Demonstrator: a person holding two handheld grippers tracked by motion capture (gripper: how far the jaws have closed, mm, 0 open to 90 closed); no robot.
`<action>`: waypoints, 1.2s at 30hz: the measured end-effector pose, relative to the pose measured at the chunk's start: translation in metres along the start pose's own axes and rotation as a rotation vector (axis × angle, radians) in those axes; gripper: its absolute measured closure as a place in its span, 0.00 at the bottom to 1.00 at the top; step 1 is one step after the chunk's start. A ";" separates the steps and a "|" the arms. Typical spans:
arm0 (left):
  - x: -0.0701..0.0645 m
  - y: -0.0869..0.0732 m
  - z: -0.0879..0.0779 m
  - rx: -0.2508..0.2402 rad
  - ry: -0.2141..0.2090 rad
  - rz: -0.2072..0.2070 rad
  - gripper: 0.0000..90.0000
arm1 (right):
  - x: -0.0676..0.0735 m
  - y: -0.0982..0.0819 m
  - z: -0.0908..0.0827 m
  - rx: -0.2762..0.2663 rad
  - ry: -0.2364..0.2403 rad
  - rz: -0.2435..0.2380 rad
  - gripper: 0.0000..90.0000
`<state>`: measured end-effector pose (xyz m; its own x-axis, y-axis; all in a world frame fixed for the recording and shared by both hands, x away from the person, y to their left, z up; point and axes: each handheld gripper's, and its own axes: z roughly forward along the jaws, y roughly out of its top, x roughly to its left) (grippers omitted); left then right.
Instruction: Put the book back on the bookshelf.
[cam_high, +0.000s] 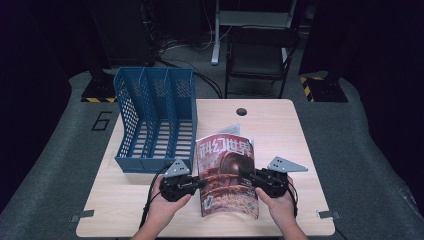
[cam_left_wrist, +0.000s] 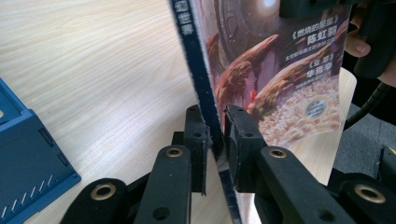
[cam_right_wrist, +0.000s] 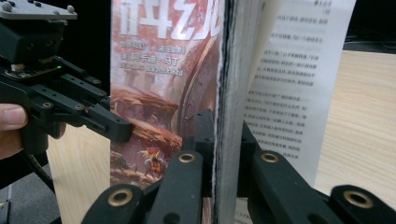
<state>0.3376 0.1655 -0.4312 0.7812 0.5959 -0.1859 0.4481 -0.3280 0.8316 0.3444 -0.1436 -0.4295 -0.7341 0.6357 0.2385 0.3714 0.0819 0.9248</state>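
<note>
Red-covered magazine (cam_high: 227, 172) stands between both tongs, left tongs (cam_high: 199, 183) clamping its spine, right tongs (cam_high: 248, 176) clamping its page edge.

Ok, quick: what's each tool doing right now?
Left tool: closed on the magazine at its spine edge.
Right tool: closed on the magazine's page edge.

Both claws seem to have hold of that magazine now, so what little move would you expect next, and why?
Probably a small lift, then a swing toward the blue file rack. The left gripper pinches the spine edge of the magazine and the right gripper clamps the page edge, so it stands gripped on both sides. The rack's slots stand open just to the left on the table.
</note>
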 end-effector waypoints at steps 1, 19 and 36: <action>0.000 0.000 0.000 -0.002 0.000 0.004 0.90 | 0.000 0.000 0.000 0.001 -0.004 0.003 0.95; -0.005 -0.003 0.000 -0.026 0.025 0.063 0.91 | -0.003 0.001 0.001 0.009 -0.042 -0.020 0.95; -0.013 -0.013 -0.002 -0.060 0.033 0.071 0.93 | -0.007 -0.011 -0.005 0.050 -0.002 -0.029 0.83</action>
<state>0.3211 0.1637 -0.4385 0.7952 0.5965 -0.1088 0.3645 -0.3268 0.8720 0.3427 -0.1522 -0.4398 -0.7438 0.6343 0.2107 0.3776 0.1386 0.9155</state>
